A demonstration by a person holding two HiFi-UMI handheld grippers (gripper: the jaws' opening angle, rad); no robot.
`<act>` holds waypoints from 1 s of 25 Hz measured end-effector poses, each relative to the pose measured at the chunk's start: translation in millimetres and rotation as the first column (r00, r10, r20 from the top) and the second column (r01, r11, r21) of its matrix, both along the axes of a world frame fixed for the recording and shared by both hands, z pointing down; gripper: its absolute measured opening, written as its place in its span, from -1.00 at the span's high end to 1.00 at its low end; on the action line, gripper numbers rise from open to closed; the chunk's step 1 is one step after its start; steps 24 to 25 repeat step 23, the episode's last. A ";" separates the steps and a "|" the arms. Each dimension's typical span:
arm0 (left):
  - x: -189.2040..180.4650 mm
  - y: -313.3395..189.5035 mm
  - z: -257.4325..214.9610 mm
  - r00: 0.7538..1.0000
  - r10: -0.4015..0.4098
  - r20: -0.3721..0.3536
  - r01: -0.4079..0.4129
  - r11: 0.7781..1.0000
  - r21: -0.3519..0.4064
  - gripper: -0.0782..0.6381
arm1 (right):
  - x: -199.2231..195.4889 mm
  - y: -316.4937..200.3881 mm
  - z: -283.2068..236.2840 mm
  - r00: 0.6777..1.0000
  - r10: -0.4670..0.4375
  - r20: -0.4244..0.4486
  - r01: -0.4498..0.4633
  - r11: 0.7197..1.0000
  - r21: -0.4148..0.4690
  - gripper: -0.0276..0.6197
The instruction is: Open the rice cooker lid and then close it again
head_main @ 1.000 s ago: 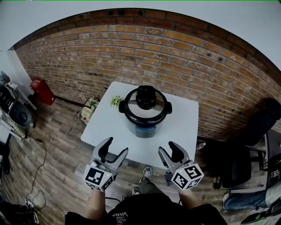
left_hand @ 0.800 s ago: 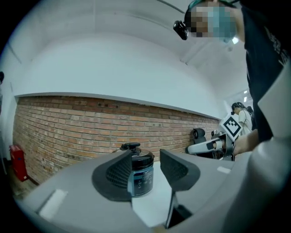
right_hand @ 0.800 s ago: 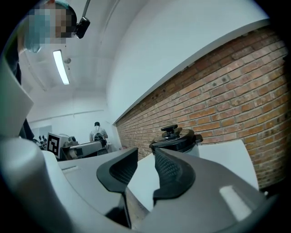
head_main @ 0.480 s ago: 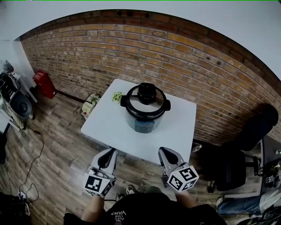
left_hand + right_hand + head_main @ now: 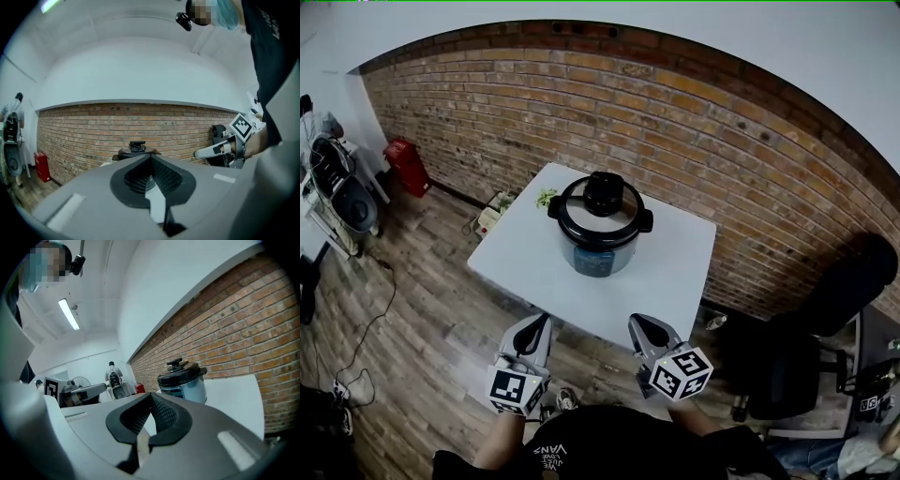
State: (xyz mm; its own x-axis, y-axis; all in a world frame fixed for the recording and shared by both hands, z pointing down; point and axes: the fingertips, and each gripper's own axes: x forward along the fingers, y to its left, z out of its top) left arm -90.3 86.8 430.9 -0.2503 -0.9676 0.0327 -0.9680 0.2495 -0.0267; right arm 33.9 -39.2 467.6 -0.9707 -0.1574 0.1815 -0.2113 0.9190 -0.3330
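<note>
The cooker stands mid-table, lid down. Off the table's near edge we hold both grippers pointing towards it. The left gripper has just closed on nothing, and the right gripper is pinched together, empty.

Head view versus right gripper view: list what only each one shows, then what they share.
Only the head view: the black chair and the wood floor. Only the right gripper view: the ceiling light. Both: the cooker with its lid on, the table, the brick wall, the left gripper and the right gripper, whose jaws have just closed with nothing between them.
</note>
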 end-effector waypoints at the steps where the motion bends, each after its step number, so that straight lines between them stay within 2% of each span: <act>1: 5.3 0.2 0.8 1.000 -0.009 0.005 0.009 1.000 0.003 0.78 | 2.8 -0.6 2.4 1.000 -0.008 -0.004 0.008 1.000 -0.008 0.90; 10: 31.1 7.7 11.9 0.996 -0.087 -0.008 0.087 0.996 -0.027 0.78 | 20.8 0.5 6.3 0.999 -0.032 0.019 0.032 0.999 -0.008 0.90; 25: 48.3 10.9 21.2 0.995 -0.103 0.005 0.104 0.994 -0.028 0.78 | 35.3 -1.6 1.7 0.998 -0.026 0.051 0.026 1.000 0.000 0.90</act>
